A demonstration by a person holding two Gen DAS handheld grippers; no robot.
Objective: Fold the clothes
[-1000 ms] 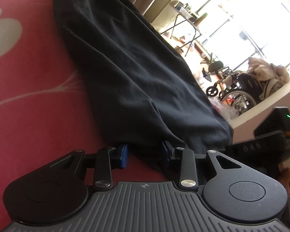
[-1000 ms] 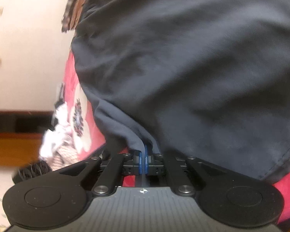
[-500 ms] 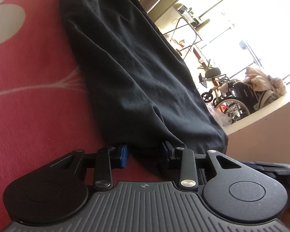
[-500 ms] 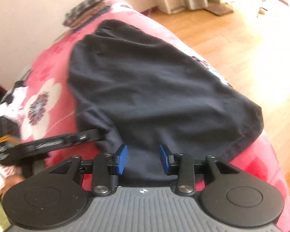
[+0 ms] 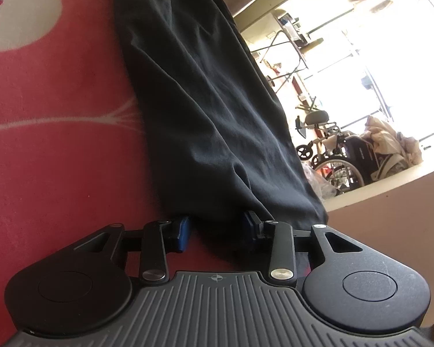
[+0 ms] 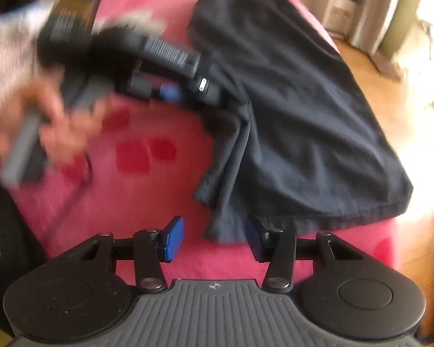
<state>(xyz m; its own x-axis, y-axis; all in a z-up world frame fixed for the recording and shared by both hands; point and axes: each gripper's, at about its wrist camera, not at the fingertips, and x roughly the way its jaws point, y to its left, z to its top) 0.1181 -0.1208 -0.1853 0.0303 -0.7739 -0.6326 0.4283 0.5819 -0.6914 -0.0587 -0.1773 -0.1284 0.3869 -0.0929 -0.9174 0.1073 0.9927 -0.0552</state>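
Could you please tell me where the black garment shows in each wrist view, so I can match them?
Left wrist: the garment runs from top centre down to the tongs.
Right wrist: it fills the upper right, its bunched corner low at centre.
Shared landmark: the red blanket under it.

Right gripper (image 6: 214,238) has released the black garment (image 6: 298,110) (jaws opening, cloth edge loose between them) and lifted; left gripper (image 5: 217,230) opening slightly.

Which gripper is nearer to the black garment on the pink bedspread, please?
Left. The left gripper has the black garment's edge between its opening jaws; the right gripper, also opening, hangs above its corner.
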